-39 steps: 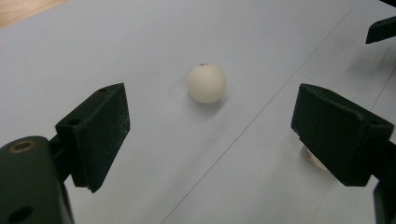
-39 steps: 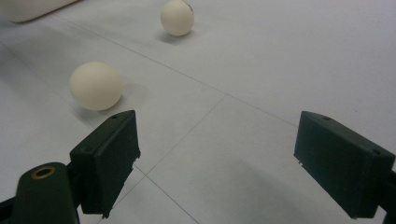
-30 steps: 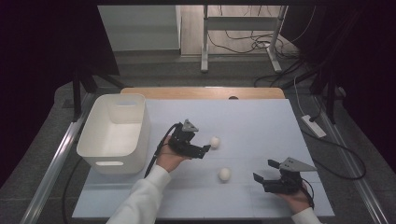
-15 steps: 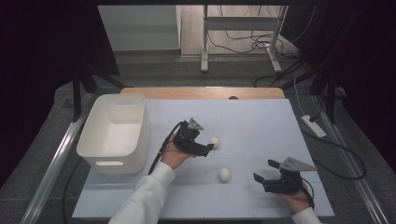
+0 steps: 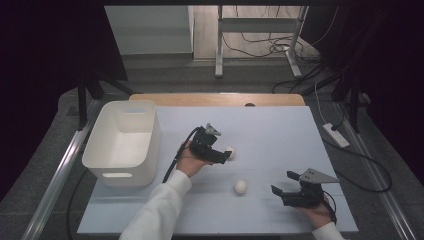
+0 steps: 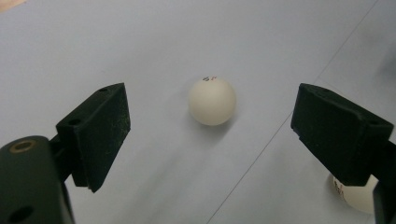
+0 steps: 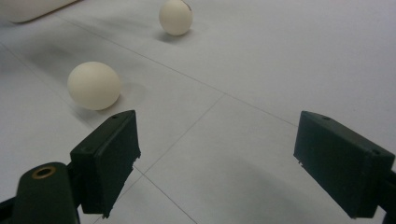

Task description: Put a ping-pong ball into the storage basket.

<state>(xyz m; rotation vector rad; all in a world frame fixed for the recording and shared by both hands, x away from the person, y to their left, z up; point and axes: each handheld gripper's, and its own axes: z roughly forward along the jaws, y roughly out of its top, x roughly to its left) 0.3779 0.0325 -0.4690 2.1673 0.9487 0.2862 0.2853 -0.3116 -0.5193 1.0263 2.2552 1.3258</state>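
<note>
Two white balls lie on the pale blue table top (image 5: 260, 130). The farther ball (image 5: 230, 152) sits just ahead of my left gripper (image 5: 226, 156), which is open; in the left gripper view this ball (image 6: 212, 100) rests on the table a little beyond the gap of the left gripper (image 6: 224, 135), touching neither pad. The nearer ball (image 5: 240, 186) lies alone mid-table and peeks out behind one pad (image 6: 355, 196). My right gripper (image 5: 283, 183) stands open at the front right, holding nothing. In the right gripper view, the right gripper (image 7: 233, 168) faces the nearer ball (image 7: 94, 85) and the farther ball (image 7: 175, 17).
A white plastic bin (image 5: 125, 140) stands on the left side of the table, its rim (image 7: 32, 9) showing at the top left of the right gripper view. A wooden strip (image 5: 215, 99) runs along the table's far edge. A white power strip (image 5: 336, 135) lies off the right side.
My left gripper has moved right, up to the farther ball. The right gripper and both balls have stayed put.
</note>
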